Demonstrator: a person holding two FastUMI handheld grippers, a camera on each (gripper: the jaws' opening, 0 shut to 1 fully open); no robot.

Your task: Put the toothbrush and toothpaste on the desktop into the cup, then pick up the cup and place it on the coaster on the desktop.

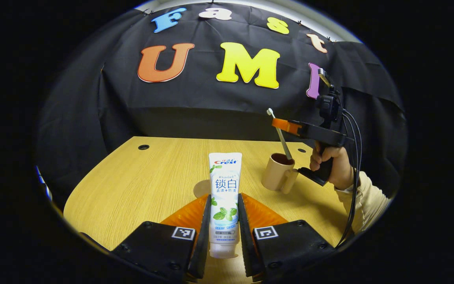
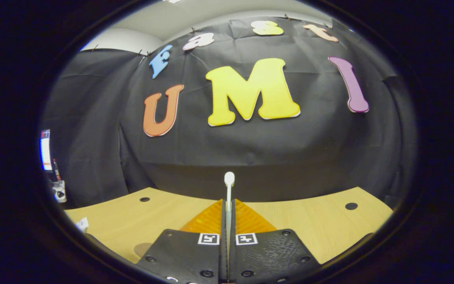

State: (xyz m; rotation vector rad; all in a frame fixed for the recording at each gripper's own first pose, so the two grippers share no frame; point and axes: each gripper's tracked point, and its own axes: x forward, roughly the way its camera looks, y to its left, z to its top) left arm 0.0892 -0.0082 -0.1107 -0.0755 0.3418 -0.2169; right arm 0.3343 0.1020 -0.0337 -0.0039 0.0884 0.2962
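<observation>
- My left gripper [image 1: 224,207] is clamped on the toothpaste [image 1: 225,189]: both fingers press its sides. The tube stands upright between them, its long axis vertical, flat crimped end up and cap end down, printed face toward my camera.
- My right gripper [image 2: 227,209] has its fingers drawn together on the toothbrush [image 2: 229,197]. In the right gripper view the handle runs straight up between them and the bristle head rises above the fingertips.
- From the left gripper view I see that right gripper [image 1: 286,126] farther off, held in a hand [image 1: 329,165] with a pale sleeve [image 1: 365,201]. The toothbrush there leans slightly, head up and to the left, its lower end reaching down into the mouth of the cup [image 1: 276,171].
- The cup stands upright on the wooden desktop [image 1: 140,185], its handle turned toward me and to the right.
- A round coaster [image 1: 201,188] lies flat on the desktop just behind the toothpaste, partly hidden by the tube, well left of the cup.
- Dark round holes dot the desktop's far edge [image 2: 351,206].
</observation>
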